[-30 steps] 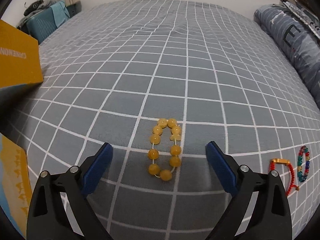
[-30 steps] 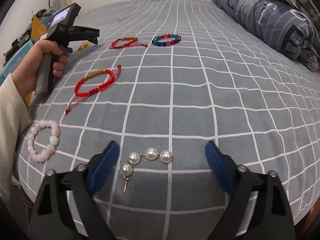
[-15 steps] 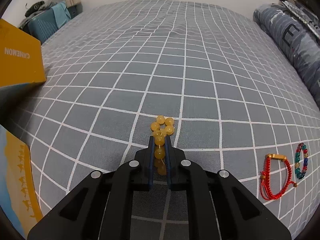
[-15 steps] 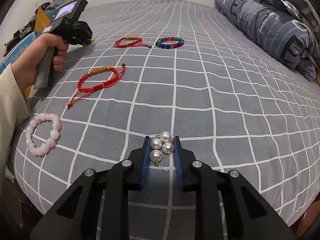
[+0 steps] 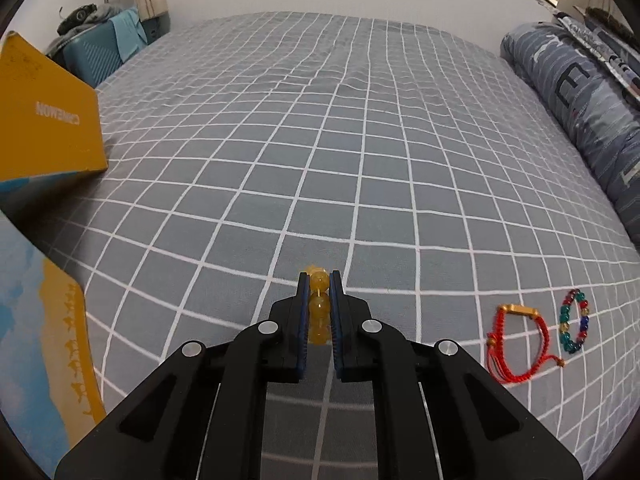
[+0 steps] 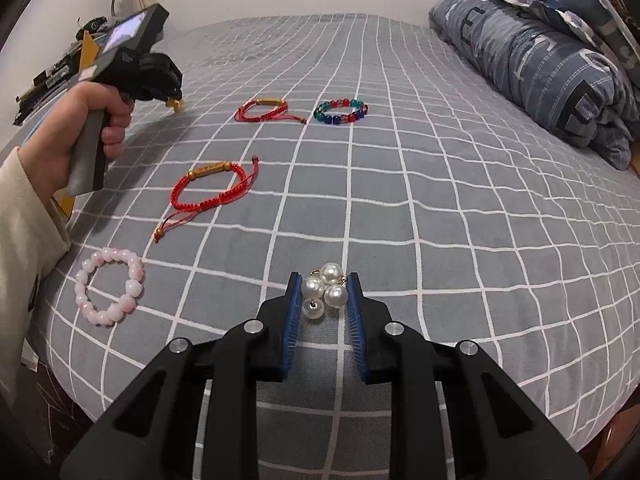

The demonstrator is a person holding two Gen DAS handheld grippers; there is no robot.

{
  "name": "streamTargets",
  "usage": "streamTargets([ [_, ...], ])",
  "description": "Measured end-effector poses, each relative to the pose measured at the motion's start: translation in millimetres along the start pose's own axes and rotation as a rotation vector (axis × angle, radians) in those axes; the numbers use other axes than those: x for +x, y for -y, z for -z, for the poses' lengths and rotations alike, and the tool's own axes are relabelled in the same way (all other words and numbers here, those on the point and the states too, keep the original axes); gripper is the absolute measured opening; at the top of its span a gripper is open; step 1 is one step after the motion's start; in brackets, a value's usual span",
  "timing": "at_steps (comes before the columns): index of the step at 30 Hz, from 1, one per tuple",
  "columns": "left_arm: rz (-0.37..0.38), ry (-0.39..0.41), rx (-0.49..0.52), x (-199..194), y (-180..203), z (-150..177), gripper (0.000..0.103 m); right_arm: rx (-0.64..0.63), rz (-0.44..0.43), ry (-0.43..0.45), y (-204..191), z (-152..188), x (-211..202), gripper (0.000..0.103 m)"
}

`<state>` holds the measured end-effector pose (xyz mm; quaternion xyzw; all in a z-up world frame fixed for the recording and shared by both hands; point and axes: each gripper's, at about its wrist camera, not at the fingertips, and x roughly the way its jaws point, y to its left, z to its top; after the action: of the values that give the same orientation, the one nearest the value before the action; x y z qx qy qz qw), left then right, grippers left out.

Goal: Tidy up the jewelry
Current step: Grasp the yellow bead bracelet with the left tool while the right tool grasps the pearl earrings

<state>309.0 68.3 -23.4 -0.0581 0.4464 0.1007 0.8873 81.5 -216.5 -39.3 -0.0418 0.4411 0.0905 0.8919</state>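
between left gripper pads, amber bracelet

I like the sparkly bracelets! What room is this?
Most likely a bedroom. The bracelets lie on a bed with a grey checked sheet, a rolled-up blue quilt sits along one side, and a suitcase stands next to it.
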Motion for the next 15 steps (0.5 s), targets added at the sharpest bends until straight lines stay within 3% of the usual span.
streamTargets([
  [15, 0.057, 0.005, 0.013, -33, -1, 8, 0.009, 0.014, -0.023, 0.021, -10, -7, -11, 0.022],
])
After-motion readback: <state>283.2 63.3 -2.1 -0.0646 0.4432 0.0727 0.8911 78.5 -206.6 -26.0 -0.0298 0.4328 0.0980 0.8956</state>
